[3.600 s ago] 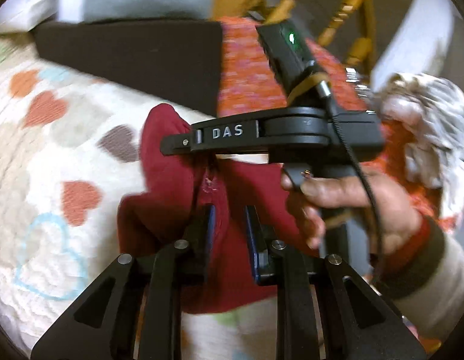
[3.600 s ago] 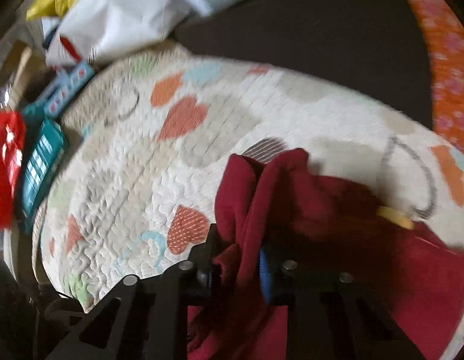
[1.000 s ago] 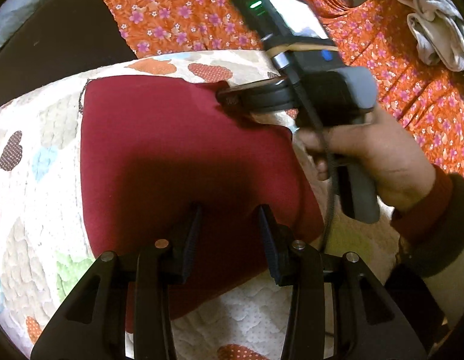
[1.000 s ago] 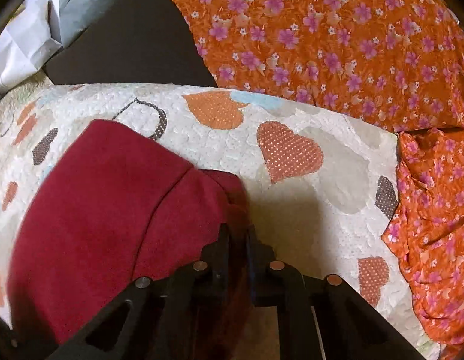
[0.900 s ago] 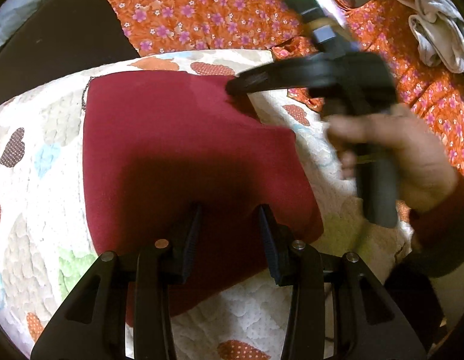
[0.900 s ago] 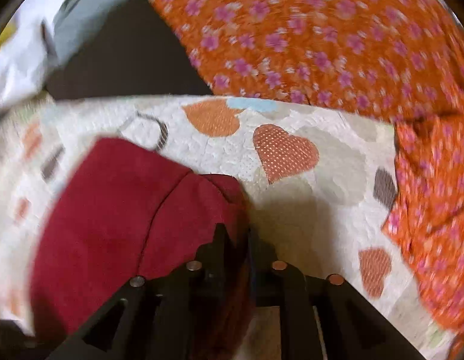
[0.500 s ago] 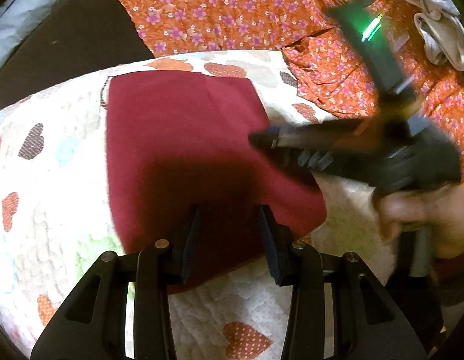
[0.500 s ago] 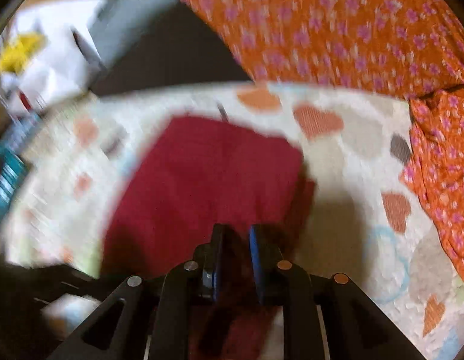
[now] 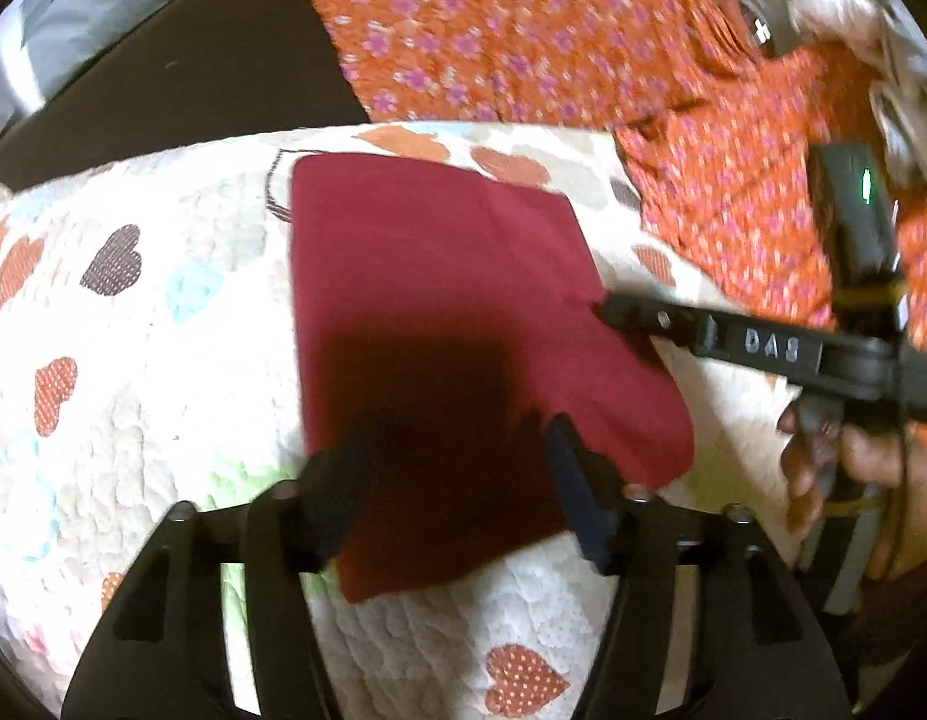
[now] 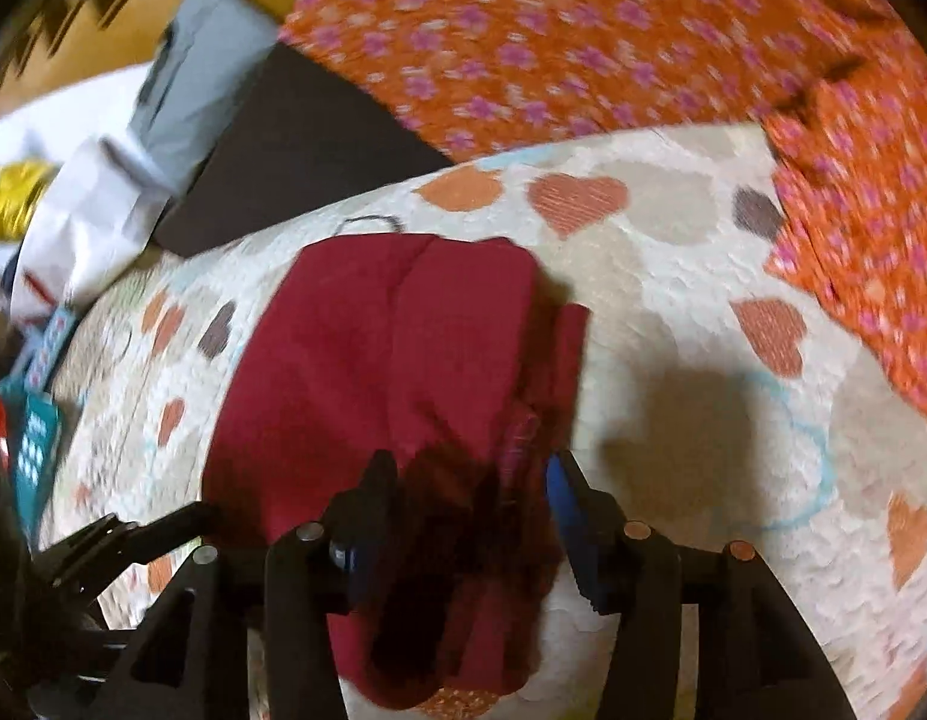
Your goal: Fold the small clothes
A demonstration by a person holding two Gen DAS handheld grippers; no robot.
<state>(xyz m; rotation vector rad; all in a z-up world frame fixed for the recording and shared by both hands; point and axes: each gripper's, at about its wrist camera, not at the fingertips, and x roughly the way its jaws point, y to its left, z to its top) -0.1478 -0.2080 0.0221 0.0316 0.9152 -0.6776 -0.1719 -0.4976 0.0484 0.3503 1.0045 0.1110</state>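
Maroon garment [image 9: 439, 324] lies flat on heart-print quilt [image 9: 133, 408], folded to a rough rectangle. Orange floral cloth [image 9: 523, 42] beyond it, dark cushion [image 9: 181, 78] far left.

L gripper [image 9: 457, 468]: jaws opening, fingers apart, over near edge of garment; cloth lies under the gap, pads not pressing it. R gripper [image 10: 469, 492]: jaws opening too, fingers apart, near-right corner of garment between them but not pinched. In L wrist view the R gripper [image 9: 619, 312] tip sits at garment's right edge, touching or just above, can't tell. Person's hand [image 9: 847, 468] on its handle.

Step in hand, judged: release after a fold. To do well: let jaws clear fully before lifting, pull away straight so pads don't drag top layer. R side looks bunched in R wrist view, layers offset at right edge [image 10: 559, 360]; prob. needs smoothing or re-squaring before next fold. Thick soft knit, will spring a bit.

Orientation: long axis runs near-to-far, away from both cams, leaning slightly left at far end. Far edge straight; near-right corner rounded, lobed. Which end is neck/hem: can't tell.
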